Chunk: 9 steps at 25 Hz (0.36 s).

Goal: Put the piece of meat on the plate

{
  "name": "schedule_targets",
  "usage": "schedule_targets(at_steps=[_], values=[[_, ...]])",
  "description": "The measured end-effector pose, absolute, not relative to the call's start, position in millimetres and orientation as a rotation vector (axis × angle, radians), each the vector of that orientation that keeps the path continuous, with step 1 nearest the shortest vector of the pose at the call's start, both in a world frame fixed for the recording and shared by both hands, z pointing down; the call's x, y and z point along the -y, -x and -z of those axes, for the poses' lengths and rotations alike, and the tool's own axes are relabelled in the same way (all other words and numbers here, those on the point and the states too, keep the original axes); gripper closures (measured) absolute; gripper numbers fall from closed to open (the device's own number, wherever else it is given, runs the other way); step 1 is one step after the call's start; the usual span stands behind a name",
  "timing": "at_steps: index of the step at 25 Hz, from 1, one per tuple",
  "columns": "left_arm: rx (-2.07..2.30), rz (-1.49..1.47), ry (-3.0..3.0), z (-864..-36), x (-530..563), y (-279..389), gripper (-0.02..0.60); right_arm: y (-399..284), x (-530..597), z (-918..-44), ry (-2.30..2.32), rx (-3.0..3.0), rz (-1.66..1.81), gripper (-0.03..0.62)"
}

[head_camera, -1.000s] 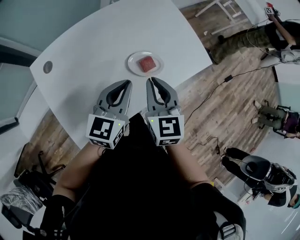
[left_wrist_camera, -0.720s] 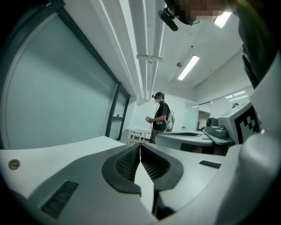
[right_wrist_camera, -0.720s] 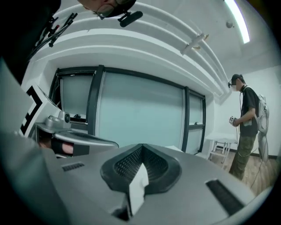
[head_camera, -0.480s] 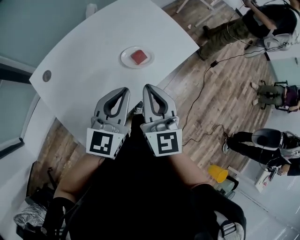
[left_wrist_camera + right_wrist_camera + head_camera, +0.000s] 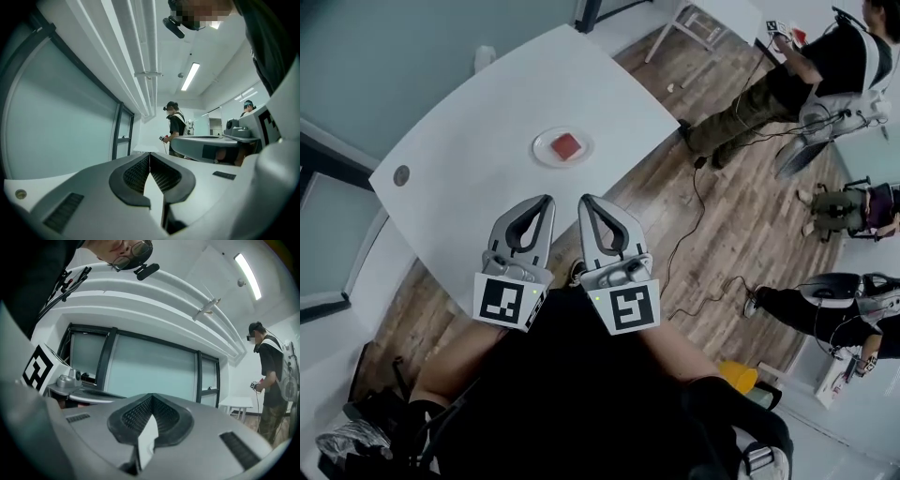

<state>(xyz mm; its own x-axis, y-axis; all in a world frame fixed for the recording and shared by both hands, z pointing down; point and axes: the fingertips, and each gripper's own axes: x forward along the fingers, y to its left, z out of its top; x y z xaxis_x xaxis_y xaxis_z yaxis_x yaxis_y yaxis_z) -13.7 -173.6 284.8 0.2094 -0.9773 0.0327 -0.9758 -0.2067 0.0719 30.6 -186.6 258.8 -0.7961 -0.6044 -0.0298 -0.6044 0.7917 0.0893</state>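
A red piece of meat (image 5: 566, 145) lies on a small white plate (image 5: 547, 154) near the middle of the round white table (image 5: 469, 159) in the head view. Both grippers hang side by side, well back from the table's near edge and above the person's lap. My left gripper (image 5: 546, 201) is shut with nothing in it, its tips touching (image 5: 150, 153). Beside it, my right gripper (image 5: 585, 201) is likewise shut and empty (image 5: 151, 395). Both gripper views point level across the room and show neither plate nor meat.
A round grommet (image 5: 400, 174) is set in the table's left side. Cables (image 5: 694, 216) trail over the wooden floor to the right. Other people (image 5: 797, 75) stand and sit at the right. A glass wall (image 5: 150, 371) and another table (image 5: 236, 403) lie ahead.
Both grippers have drawn back from the table, and the plate with the meat now sits smaller and farther from them in the head view. The view has shifted toward the room's right side.
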Motion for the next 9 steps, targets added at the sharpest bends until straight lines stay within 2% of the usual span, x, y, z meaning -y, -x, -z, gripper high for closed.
schedule_targets(at_steps=[9], values=[[2.013, 0.022, -2.365, -267.2, 189.1, -27.3, 0.578, -63.9, 208.5, -244.2, -0.923, 3.042, 0.194, 0.591]])
